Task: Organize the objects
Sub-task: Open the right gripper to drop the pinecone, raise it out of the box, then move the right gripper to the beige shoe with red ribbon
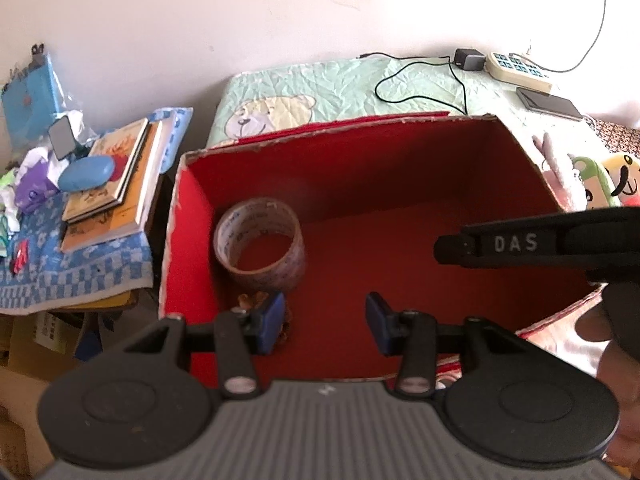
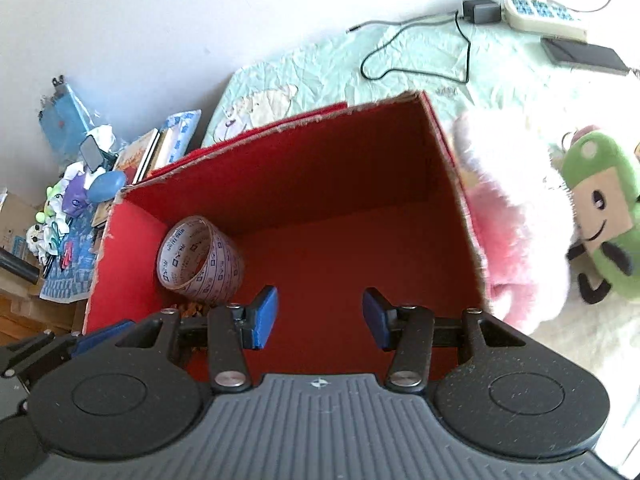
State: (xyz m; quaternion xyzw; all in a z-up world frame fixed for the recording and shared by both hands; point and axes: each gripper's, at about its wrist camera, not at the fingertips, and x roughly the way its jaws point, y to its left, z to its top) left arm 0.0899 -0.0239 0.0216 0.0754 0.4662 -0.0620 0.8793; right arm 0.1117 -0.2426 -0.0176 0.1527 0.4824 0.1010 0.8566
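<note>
An open red cardboard box (image 1: 400,168) (image 2: 320,184) stands on a bed. Inside, at its left wall, lies a roll of clear printed tape (image 1: 260,246) (image 2: 200,260). A small brown object (image 1: 250,300) lies just in front of the roll, partly hidden by my left finger. My left gripper (image 1: 325,322) is open and empty above the box's near edge. My right gripper (image 2: 319,316) is open and empty over the box floor. The right gripper's black body (image 1: 520,244) reaches into the left wrist view from the right.
Plush toys lie right of the box: a pink-white one (image 2: 516,208) and a green one (image 2: 604,216). Behind are a power strip (image 1: 518,66), charger with cable (image 1: 468,59) and a phone (image 1: 548,103). A cluttered side table (image 1: 76,280) with books (image 1: 108,184) stands left.
</note>
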